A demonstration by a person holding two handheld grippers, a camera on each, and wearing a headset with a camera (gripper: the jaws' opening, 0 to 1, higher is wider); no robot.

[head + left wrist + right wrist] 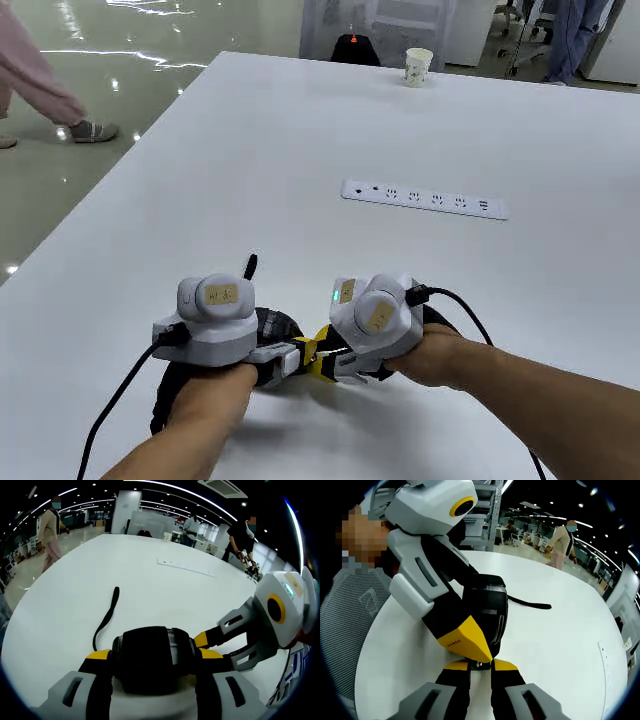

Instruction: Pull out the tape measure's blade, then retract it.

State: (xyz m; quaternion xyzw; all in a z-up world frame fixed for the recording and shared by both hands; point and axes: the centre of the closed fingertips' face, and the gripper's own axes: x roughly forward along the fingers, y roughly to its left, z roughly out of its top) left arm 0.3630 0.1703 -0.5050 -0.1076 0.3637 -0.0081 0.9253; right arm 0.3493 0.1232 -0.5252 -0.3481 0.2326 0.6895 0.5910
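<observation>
Your left gripper [152, 655] sits closest, and its grey, yellow-tipped jaws are clamped on either side of the round black tape measure [150, 645]. The case fills the gap between the jaws and rests on the smooth white table [300, 150].

Your right gripper [480, 666] comes in from the left gripper's right side, and the two tools nearly meet nose to nose. Its jaws are drawn almost together on something small and dark at the case's lower corner. This seems to be the blade tip [481, 664], though the spot is cramped and shadowed in the right gripper view. Those yellow tips sit just beside the case, touching or nearly touching the left gripper's nearer jaw.

From the tape measure a thin black wrist strap [106, 615] trails flat on the table, ahead of the left jaws and off to their left.

Well beyond both sets of tips lies a long white power strip [424, 199], set crosswise to the left gripper's line. Farther still, near the table's far edge, a small patterned paper cup [418, 66] stands upright. A black cable [470, 320] runs back from your right gripper along your forearm.
</observation>
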